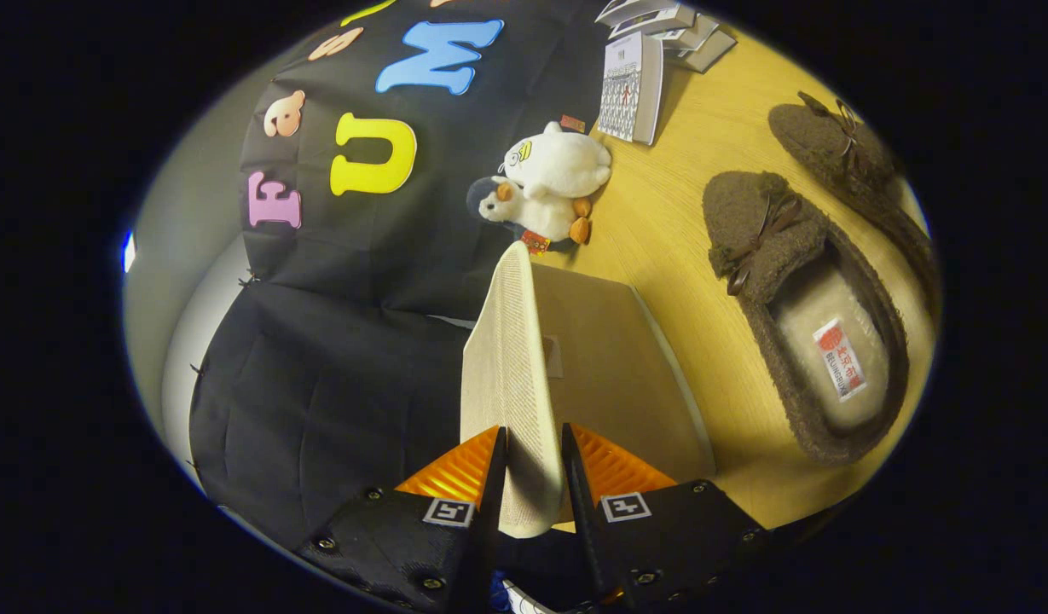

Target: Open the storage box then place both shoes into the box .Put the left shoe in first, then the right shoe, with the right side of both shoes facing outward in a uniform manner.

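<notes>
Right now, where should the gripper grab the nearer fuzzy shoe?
Probably the nearer shoe by one side wall of its open heel end, from above. The rim there is thin, with a hollow inside for one finger. The gripper is busy, clamped on the box lid.

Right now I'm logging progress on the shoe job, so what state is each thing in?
tongs: shut on the storage box lid
storage box lid: raised on edge, held between the fingers
storage box: open, nothing seen in it
near shoe: on the table, outside the box
far shoe: on the table, outside the box
plush toys: lying by the cloth wall
</notes>
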### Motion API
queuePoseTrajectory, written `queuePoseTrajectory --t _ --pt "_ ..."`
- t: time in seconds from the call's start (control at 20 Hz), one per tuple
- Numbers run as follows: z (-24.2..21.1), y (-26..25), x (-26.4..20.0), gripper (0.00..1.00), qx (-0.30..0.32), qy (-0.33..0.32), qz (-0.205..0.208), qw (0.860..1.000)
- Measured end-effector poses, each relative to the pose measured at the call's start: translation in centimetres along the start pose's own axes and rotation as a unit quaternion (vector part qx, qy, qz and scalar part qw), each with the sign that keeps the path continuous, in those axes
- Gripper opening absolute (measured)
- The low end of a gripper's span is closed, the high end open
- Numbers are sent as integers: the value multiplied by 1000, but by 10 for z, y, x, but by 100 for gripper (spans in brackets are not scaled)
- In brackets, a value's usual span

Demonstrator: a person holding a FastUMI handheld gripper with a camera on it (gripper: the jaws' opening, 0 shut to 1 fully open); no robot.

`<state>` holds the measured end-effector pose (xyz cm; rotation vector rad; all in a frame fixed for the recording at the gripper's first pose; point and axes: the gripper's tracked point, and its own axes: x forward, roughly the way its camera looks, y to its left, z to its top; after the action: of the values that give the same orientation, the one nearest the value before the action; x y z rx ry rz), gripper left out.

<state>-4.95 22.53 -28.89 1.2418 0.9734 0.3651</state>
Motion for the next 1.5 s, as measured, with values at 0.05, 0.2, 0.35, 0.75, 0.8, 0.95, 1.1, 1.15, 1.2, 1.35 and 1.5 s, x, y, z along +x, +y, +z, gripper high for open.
queuePoseTrajectory --t 0.05,0.2,0.35,0.75,0.8,0.95,1.1,1.15,1.2,1.35,1.5 --pt "-2 5 9 40 10 -27 -6 1000" --pt "7 10 -6 5 -24 -17 -13 999" --pt "7 37 -7 0 -45 -13 1 999" --pt "3 123 -6 0 -123 -3 30 992" --pt "0 131 -3 0 -131 -1 31 991" --pt "-9 153 7 0 -149 10 35 988" --pt "-18 174 18 0 -180 14 33 983" --pt "-23 181 21 0 -191 16 31 981" --pt "-28 188 23 0 -200 17 30 979" --pt "-43 202 39 0 -226 23 21 974" --pt "-65 221 53 0 -261 30 14 965"
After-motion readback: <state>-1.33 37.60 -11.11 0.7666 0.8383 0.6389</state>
